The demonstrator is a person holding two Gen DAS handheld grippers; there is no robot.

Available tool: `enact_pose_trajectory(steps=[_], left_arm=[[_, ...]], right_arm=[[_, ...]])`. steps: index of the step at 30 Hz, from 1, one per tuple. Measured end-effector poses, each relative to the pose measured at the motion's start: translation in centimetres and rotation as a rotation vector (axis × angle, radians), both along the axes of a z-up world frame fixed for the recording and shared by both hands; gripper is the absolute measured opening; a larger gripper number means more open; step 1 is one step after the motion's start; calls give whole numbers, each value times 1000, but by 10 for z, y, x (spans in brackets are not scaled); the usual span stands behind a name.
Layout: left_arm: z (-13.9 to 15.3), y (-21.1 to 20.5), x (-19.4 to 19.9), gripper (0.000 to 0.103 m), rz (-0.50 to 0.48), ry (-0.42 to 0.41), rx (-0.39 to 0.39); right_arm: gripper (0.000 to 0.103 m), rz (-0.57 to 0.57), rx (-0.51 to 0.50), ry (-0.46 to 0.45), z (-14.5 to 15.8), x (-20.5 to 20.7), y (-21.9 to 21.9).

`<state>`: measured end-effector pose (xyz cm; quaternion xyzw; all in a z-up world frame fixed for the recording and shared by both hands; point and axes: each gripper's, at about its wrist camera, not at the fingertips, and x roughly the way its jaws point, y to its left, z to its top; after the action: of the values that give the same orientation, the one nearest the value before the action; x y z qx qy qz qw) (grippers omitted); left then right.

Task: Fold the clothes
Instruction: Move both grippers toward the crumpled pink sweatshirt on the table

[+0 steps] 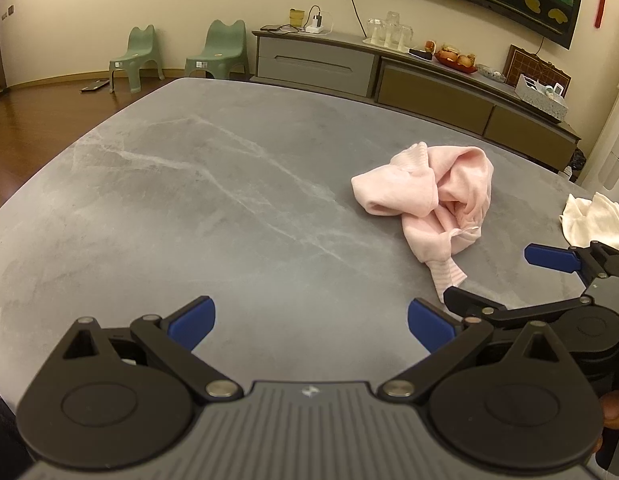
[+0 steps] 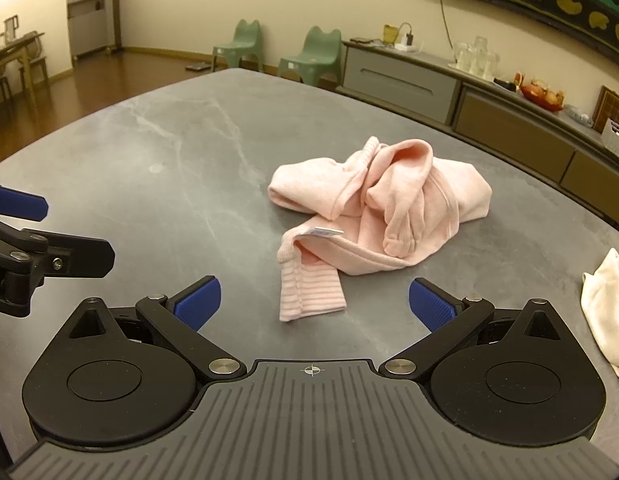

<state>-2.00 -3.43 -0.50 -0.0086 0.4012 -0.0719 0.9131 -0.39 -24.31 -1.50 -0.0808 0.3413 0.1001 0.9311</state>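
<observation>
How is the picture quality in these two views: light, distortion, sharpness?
Left wrist view: warm indoor light, strong fisheye bending of the table edge, pink garment fairly sharp, left gripper slightly soft up close. Right wrist view: same warm cast, curved cabinet, garment crisp, no harsh glare, right gripper open.

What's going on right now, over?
Left gripper and right gripper open, empty. Pink garment crumpled on table, untouched. Cream cloth off to the right, not blocking.
</observation>
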Motion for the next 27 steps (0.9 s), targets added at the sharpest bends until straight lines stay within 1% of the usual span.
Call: enact_pose_trajectory(steps=[16,27], left_arm=[[-3,-4,-3,103,-25,13,-13],[-2,-13,-7,103,-129,9,-52]], right_arm=[[102,-16,-8,-7,0,1,-4],[102,-28,-18,-9,-1,0,-6]])
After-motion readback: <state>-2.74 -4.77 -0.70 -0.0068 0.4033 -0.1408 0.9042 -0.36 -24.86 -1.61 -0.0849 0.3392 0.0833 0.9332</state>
